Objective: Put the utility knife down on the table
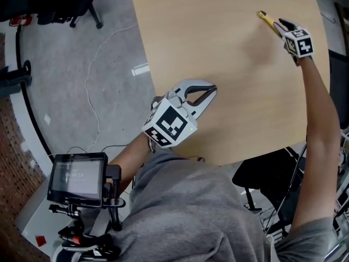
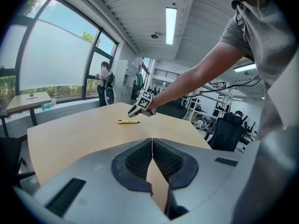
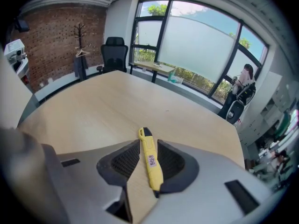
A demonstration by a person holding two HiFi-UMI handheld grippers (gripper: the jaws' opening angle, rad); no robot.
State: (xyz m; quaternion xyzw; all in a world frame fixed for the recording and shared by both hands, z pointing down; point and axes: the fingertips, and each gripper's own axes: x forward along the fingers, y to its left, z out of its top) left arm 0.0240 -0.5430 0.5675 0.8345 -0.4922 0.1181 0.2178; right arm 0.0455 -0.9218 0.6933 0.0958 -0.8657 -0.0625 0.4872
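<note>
Jaws on my right gripper [image 3: 147,146] are standing apart around the thin yellow plastic utility knife [image 3: 150,161] lying on the pale wooden bench [image 3: 117,101]. Backing out crooked, I am risking dragging it.

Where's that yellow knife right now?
The utility knife lies flat on the table, far right in the head view, between the open jaws of the right gripper, well away from the left gripper.
</note>
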